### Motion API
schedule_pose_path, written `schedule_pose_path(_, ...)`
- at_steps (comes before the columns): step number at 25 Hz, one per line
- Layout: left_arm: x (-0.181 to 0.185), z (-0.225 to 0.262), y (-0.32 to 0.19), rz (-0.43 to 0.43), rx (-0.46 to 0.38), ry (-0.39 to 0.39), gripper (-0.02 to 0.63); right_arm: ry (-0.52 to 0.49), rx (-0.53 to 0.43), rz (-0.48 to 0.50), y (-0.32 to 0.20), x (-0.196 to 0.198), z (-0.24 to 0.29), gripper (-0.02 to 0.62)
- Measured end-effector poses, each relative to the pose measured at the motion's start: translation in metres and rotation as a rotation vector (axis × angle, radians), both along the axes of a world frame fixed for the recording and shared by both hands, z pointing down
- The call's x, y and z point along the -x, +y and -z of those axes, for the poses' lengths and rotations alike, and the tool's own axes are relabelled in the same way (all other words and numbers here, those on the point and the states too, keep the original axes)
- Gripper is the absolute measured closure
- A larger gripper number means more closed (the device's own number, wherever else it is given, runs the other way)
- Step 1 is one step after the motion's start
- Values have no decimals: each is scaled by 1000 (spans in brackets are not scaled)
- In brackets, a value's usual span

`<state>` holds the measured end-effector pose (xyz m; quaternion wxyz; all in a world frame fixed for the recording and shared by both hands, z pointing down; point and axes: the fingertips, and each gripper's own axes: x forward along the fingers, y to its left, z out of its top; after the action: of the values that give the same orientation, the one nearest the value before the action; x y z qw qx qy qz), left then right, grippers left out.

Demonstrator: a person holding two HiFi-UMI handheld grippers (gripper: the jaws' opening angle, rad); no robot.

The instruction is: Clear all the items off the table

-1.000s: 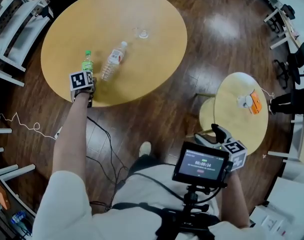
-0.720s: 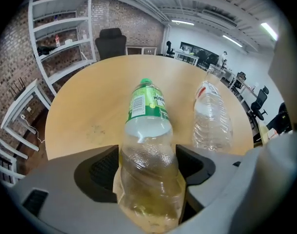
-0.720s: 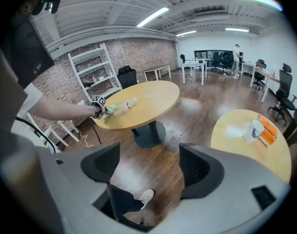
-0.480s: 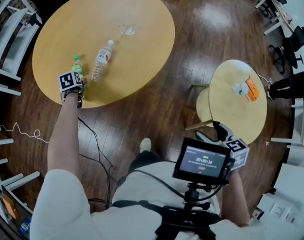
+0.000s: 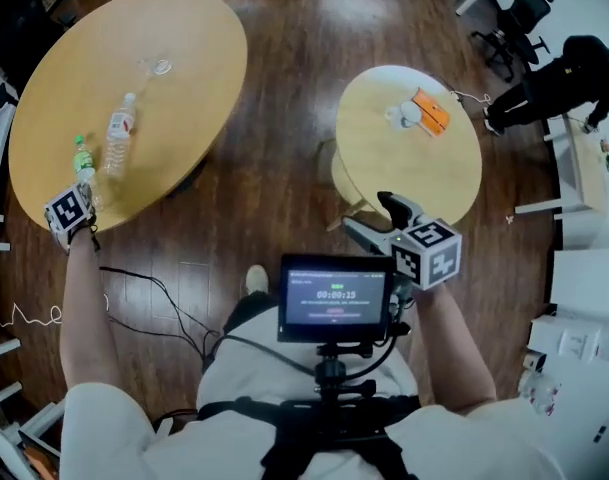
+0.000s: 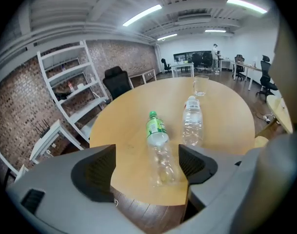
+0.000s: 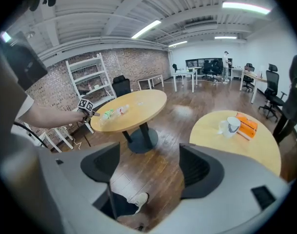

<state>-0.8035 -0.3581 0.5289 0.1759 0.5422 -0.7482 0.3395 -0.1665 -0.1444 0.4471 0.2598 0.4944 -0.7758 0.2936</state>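
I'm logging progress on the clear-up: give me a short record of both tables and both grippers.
large table: green-capped bottle and clear bottle, both lying; glass
small table: mug, orange item
left gripper: jaws have just been opening; green-capped bottle between them, ungripped
right gripper: jaws apart, empty

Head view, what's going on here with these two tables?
A person holds a hand-held gripper in each hand. The left hand-held gripper is at the big table's edge. Its jaws have just been opening and stand apart, with a lying green-capped bottle in line with the gap, pads off it. A clear bottle and a glass are on that table too. The right hand-held gripper is open and empty, above the floor near the small table with a mug and orange packet.
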Motion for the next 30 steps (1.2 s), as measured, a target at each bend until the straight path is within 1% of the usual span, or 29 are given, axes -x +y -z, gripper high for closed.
schedule_pose_path(2,-36,20,6,-70,-71,27,201,-5,-17,-37,15,-18,8,207)
schedule_pose_path(4,-89,39,20,-173,-112,62,201,-9,-33,-77,35,-38,14,207)
schedule_pose_path(6,-152,49,48,-276,-111,107,201,-9,-50,-107,56,-63,20,206)
schedule_pose_path(10,-291,60,114,-449,-102,252,201,-2,-81,-158,105,-113,27,207)
schedule_pose_path(12,-354,65,153,-522,-100,313,201,0,-93,-179,141,-135,28,207)
schedule_pose_path(15,-447,77,207,-620,-96,379,201,4,-104,-220,191,-178,26,207)
schedule_pose_path(18,-525,79,259,-689,-78,440,201,3,-103,-263,235,-218,18,207)
schedule_pose_path(21,-587,80,309,-744,-75,488,201,-1,-103,-279,272,-248,12,207)
schedule_pose_path(25,-650,79,361,-787,-58,523,199,3,-92,-264,306,-277,12,207)
schedule_pose_path(27,-673,75,379,-803,-35,535,197,0,-94,-259,314,-287,14,207)
schedule_pose_path(30,-687,70,395,-825,-9,554,195,-5,-107,-257,317,-288,16,207)
